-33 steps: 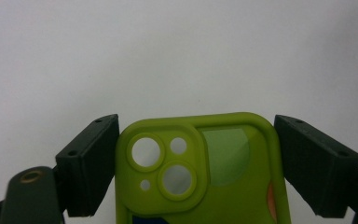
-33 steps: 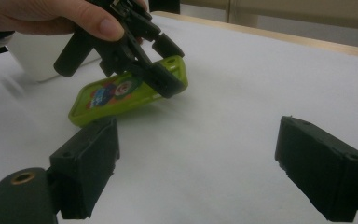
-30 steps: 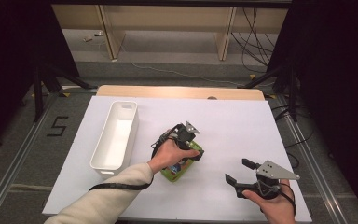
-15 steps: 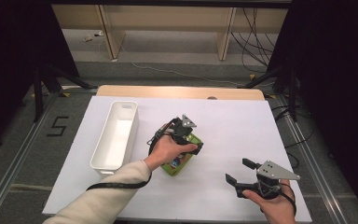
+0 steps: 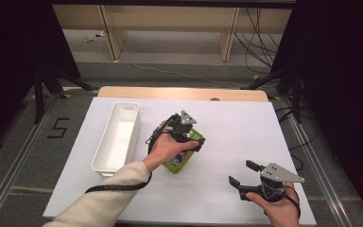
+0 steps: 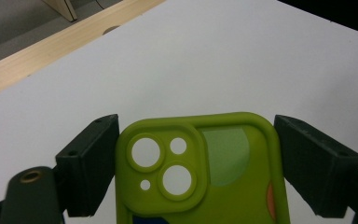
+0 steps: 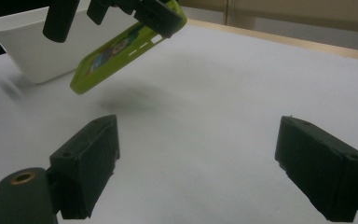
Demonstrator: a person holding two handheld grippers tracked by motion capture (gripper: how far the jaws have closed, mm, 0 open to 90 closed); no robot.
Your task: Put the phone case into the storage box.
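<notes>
Left tongs (image 5: 189,142) apparently grip green phone case (image 5: 178,161) beside bin (image 5: 118,137).

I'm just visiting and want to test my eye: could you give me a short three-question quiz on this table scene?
1. True or false: the green phone case lies flat on the white table.
2. Which gripper grips the case: A left gripper, B right gripper?
3. What stands left of the case in the high view?

Key: 1 false, it hangs tilted above its shadow. 2 A; the right gripper is open and holds nothing. 3 a white bin.
</notes>
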